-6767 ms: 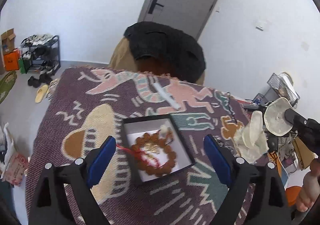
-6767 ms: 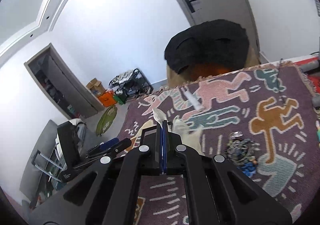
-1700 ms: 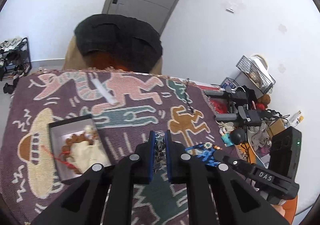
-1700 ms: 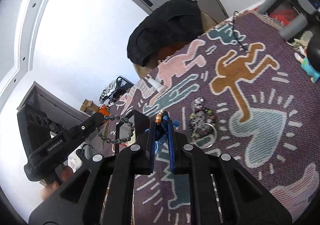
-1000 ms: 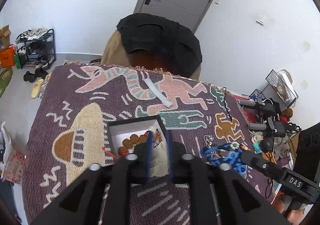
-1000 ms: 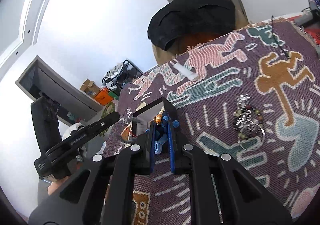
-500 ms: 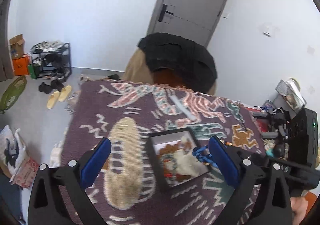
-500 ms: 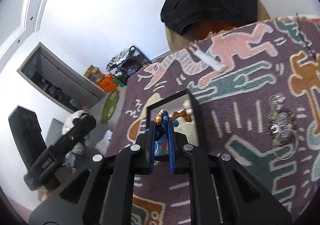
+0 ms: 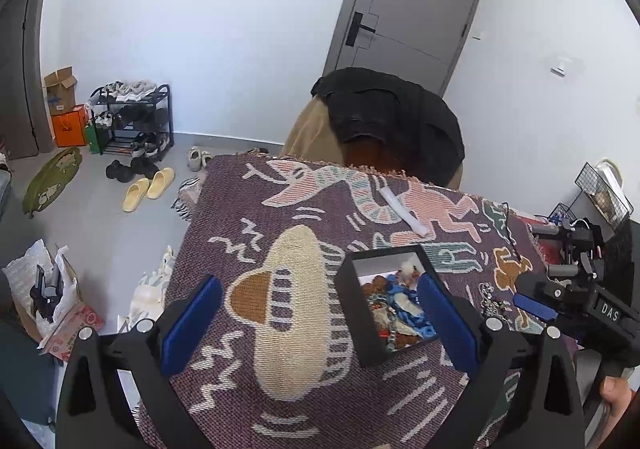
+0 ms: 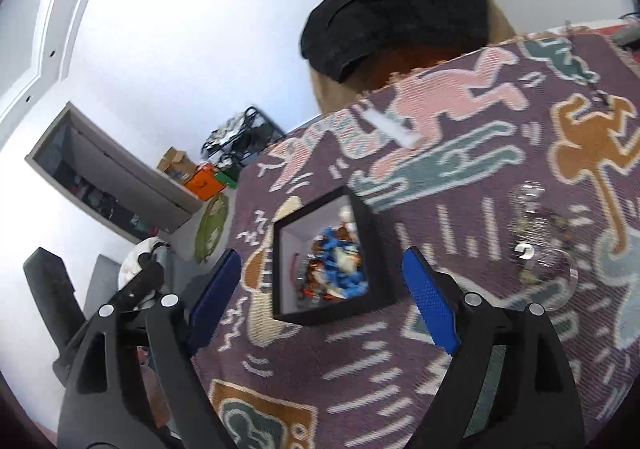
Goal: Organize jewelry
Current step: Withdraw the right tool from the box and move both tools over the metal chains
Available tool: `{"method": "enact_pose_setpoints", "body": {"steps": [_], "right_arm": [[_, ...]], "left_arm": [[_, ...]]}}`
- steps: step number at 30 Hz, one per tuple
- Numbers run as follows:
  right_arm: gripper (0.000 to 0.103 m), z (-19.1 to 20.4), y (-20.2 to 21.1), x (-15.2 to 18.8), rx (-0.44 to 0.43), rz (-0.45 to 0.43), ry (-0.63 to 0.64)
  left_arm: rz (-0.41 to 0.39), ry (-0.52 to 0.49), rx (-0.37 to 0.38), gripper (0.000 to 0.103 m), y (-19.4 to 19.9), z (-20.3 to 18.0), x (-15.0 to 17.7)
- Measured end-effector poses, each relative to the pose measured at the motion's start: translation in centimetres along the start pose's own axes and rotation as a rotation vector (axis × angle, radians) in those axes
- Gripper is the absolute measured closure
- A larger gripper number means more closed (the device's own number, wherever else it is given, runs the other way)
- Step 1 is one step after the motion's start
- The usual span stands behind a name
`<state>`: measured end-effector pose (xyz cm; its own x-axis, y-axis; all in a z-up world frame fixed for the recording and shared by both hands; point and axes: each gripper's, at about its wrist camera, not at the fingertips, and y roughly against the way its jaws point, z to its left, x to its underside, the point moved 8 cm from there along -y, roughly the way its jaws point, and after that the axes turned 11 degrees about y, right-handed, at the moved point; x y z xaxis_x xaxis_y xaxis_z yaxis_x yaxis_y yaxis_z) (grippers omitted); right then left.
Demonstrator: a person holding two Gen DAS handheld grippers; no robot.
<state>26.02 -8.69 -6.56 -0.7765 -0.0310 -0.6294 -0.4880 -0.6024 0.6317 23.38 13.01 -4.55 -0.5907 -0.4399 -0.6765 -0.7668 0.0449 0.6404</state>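
A black jewelry box with a white lining sits on the patterned blanket. It holds brown beads, a white piece and a blue bead bracelet. The box also shows in the right wrist view, with the blue bracelet inside. My left gripper is open and empty above the blanket, left of the box. My right gripper is open and empty just above the box, and shows at the right of the left wrist view. A loose pile of metal jewelry lies on the blanket to the right.
A white strip lies on the blanket toward the far edge. A chair with a black jacket stands behind the table. Cluttered gear and a wire basket sit at the right. Shoes and a rack are on the floor at the left.
My right gripper has opened and let the blue bracelet drop into the box. My left gripper stays open and has drifted slightly left and back.
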Motion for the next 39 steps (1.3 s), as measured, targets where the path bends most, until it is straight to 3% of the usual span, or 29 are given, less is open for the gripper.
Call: {"method": "enact_pose_setpoints", "body": {"steps": [6,12,14,27,35,39], "right_arm": [[0.018,-2.7,2.7,1.3,0.086,-0.03,0.003],[0.013,-6.0,5.6,3.0,0.119,-0.047,-0.023],[0.004,-7.0,6.7,3.3,0.105,-0.071,-0.062],[0.005,-13.6,12.3,5.4,0.17,-0.102,-0.146],[0.005,-16.9,14.1,6.6,0.183,-0.114,-0.2],[0.005,-18.3,14.1,7.1,0.192,-0.105,-0.215]], "left_arm": [[0.004,-0.049,0.038,0.008,0.2,-3.4,1.0],[-0.014,-0.108,0.033,0.008,0.0,-7.0,2.3],[0.001,-0.125,0.026,0.008,-0.4,-8.1,3.0],[0.058,-0.21,0.069,0.008,-1.6,-14.9,6.9],[0.124,-0.284,0.144,0.008,-3.3,-19.4,9.4],[0.177,-0.311,0.154,0.016,-5.3,-21.2,11.1]]}}
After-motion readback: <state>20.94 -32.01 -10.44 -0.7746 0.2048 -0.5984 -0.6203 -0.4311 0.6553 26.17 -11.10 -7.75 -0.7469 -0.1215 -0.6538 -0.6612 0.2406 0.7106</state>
